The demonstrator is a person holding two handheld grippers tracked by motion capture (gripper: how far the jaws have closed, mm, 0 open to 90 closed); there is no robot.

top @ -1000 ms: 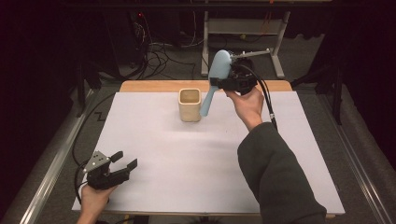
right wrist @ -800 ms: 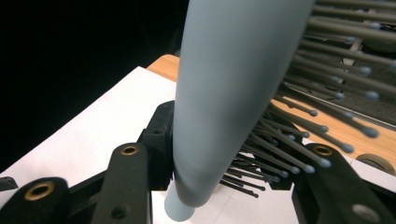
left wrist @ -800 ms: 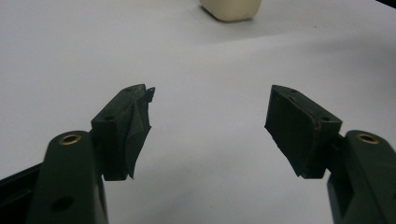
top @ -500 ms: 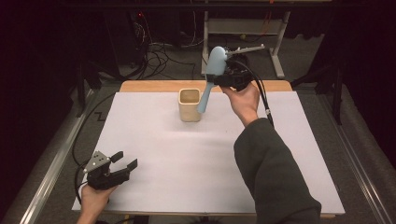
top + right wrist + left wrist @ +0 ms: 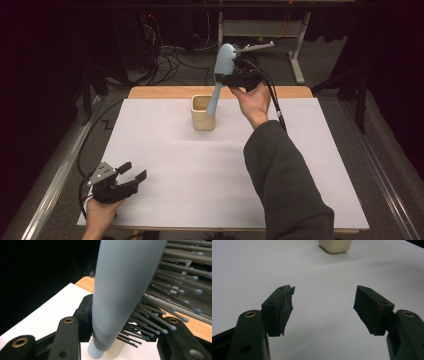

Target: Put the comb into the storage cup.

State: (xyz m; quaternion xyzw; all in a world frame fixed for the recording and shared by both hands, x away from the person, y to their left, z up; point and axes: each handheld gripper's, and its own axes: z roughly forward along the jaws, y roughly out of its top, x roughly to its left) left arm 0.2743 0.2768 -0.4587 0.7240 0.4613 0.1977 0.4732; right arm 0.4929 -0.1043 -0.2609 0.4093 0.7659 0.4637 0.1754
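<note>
Jaws apart over white table (image 5: 317, 277); probably a cup (image 5: 335, 245) beyond.

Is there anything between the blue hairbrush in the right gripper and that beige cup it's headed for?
Nothing visible. The right gripper is shut on the hairbrush, whose handle tip hangs at the rim of the cup. The cup's opening looks empty as far as it shows. The left gripper rests open at the near left corner.

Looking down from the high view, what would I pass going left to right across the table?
Left gripper, open, at the near left corner → beige cup → light blue hairbrush, handle pointing down by the cup → right gripper shut on the brush.
</note>
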